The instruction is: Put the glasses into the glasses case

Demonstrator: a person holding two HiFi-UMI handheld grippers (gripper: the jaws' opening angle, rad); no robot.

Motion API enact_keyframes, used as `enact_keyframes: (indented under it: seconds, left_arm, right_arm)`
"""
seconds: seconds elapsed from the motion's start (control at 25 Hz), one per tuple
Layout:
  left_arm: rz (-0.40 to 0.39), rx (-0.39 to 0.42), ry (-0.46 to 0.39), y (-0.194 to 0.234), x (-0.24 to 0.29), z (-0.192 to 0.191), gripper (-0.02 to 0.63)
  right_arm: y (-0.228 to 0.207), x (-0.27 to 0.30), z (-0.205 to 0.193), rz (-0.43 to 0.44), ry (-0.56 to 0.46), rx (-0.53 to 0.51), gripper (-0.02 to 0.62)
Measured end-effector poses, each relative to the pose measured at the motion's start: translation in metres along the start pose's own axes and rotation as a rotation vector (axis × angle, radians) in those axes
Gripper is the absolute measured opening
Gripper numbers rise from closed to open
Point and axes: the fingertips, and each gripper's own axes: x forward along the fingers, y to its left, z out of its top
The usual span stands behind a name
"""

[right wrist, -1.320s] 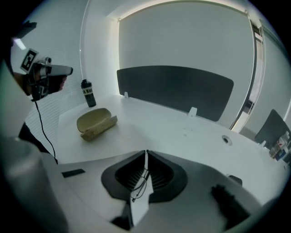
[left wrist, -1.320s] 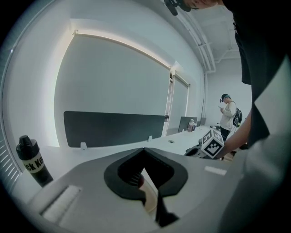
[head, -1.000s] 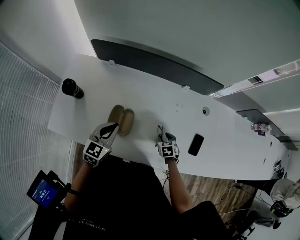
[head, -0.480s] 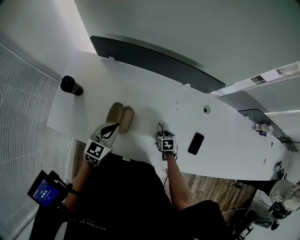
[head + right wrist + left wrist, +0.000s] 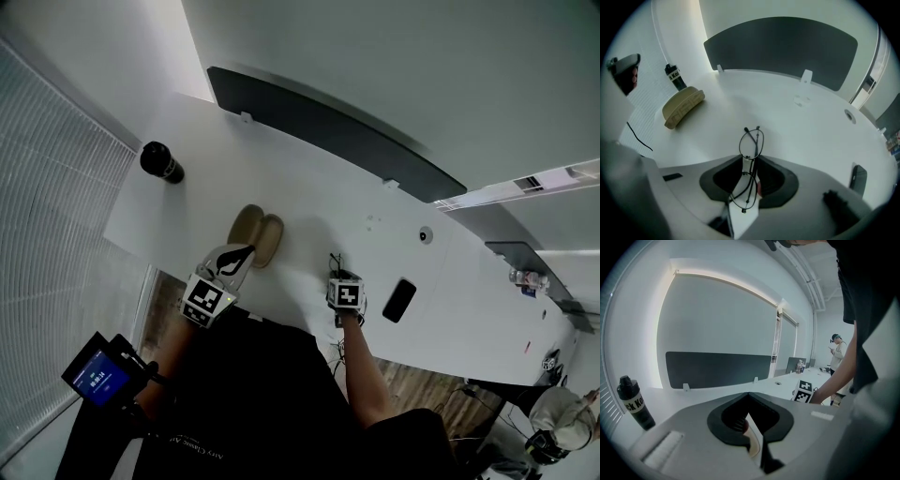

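The thin wire-framed glasses, folded, stand on edge between the jaws of my right gripper. Those jaws have just been closing and now pinch the frame; one lens pokes out past the tips. In the head view, the right gripper points steeply down at the white table with the glasses just beyond it. The tan glasses case lies open to the left, also visible as the case. My left gripper hovers at the case's near edge, and its jaws look shut on nothing.
A black bottle stands at the table's far left corner. A dark phone lies right of the right gripper. A long dark partition runs along the table's far edge. A person stands far off.
The right gripper has rolled slightly over the glasses and stayed in place. The left gripper has not moved. The head view has shifted a little.
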Motion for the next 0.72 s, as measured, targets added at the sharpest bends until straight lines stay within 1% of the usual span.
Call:
enact_keyframes:
  seconds: [0.2, 0.32, 0.44, 0.6, 0.72]
  left_arm:
    - [0.003, -0.016, -0.016, 0.010, -0.004, -0.004, 0.008]
    - [0.018, -0.028, -0.025, 0.017, -0.012, -0.011, 0.008]
    - [0.030, -0.042, -0.034, 0.019, -0.017, -0.016, 0.008]
    - [0.032, -0.061, -0.036, 0.019, -0.018, -0.020, 0.008]
    - [0.037, -0.075, -0.037, 0.018, -0.017, -0.018, 0.008]
  right_arm:
    - [-0.003, -0.003, -0.004, -0.003, -0.003, 0.072, 0.098]
    - [0.010, -0.001, -0.002, 0.021, -0.012, 0.066, 0.095]
    - [0.020, -0.003, 0.008, 0.048, -0.043, 0.056, 0.094]
    - [0.039, -0.018, 0.039, 0.100, -0.105, 0.058, 0.092]
    - [0.056, -0.039, 0.084, 0.168, -0.196, 0.094, 0.092]
